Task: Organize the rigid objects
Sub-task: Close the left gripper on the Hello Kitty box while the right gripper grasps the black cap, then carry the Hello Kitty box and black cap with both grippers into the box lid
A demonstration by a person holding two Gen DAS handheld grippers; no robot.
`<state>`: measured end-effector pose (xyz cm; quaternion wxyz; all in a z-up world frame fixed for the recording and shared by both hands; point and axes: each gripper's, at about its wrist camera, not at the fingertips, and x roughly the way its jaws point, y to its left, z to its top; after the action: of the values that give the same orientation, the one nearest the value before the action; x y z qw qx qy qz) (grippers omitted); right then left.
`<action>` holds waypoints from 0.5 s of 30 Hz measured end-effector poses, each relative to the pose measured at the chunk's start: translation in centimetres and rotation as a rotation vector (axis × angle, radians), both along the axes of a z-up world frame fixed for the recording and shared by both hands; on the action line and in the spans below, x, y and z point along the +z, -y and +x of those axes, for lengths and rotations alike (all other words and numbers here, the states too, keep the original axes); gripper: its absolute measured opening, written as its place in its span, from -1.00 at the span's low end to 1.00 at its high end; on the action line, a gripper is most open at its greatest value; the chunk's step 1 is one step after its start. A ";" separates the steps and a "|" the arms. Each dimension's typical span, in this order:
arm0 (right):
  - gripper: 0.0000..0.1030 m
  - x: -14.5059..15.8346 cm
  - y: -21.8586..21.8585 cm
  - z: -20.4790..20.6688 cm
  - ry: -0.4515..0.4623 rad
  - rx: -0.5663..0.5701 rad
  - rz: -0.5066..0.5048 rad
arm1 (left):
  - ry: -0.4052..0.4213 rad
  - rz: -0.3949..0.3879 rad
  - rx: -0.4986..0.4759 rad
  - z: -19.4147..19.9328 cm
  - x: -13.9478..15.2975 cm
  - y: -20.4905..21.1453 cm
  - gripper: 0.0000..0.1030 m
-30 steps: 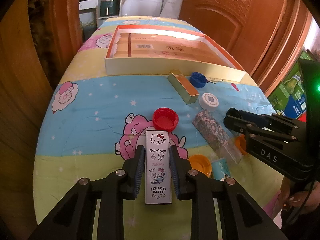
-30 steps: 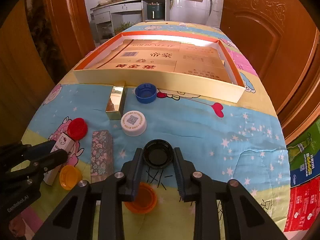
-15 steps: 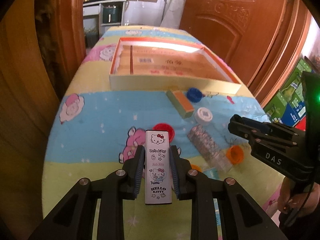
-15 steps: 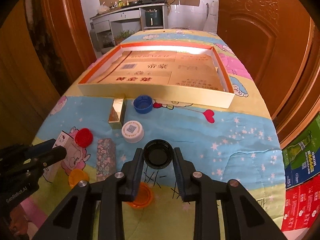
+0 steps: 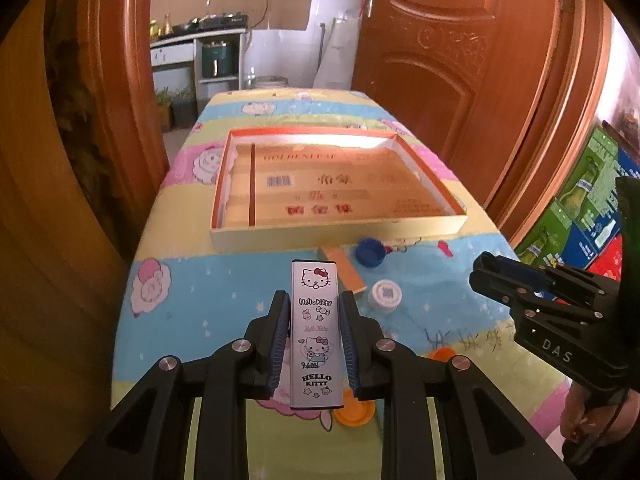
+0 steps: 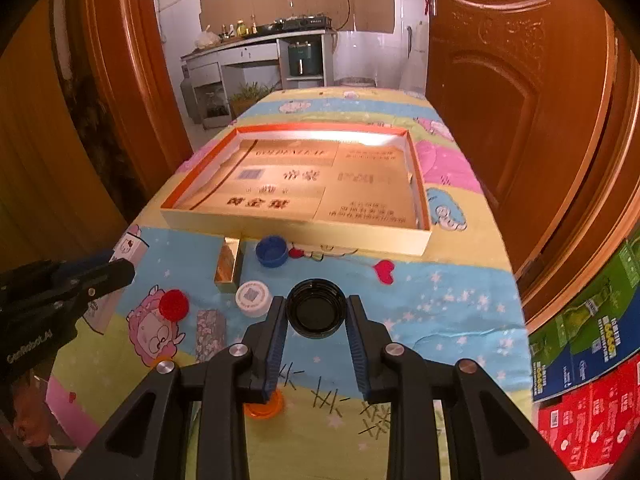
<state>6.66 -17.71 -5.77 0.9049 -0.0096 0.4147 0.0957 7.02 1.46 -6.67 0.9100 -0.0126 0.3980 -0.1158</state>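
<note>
Both lifted – left gripper [image 5: 314,344] tilted down | right gripper [image 6: 316,342] likewise

Home interior, carved wooden doors [image 5: 448,80], kitchen counter [image 6: 256,46] beyond, cartoon-print bedding [image 6: 440,300]

I count six caps [image 6: 271,251], three small boxes [image 6: 228,265], one tray [image 6: 296,231]; my two claws [image 6: 316,322] hold two.

Open tray [image 6: 288,226] ahead, caps [image 6: 272,251] before it
</note>
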 end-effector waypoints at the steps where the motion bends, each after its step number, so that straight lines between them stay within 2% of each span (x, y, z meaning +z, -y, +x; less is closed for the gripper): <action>1: -0.42 0.3 0.1 -0.1 0.007 0.003 -0.002 | 0.007 0.001 0.000 0.0 0.3 0.1 -0.50; 15: -0.42 4.5 1.5 1.3 0.079 0.065 0.006 | 0.089 0.020 0.025 2.0 4.6 1.2 -0.50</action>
<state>7.95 -19.21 -1.23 0.9169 -0.0243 0.3779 0.1259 9.04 0.22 -2.11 0.9282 -0.0033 0.3582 -0.1011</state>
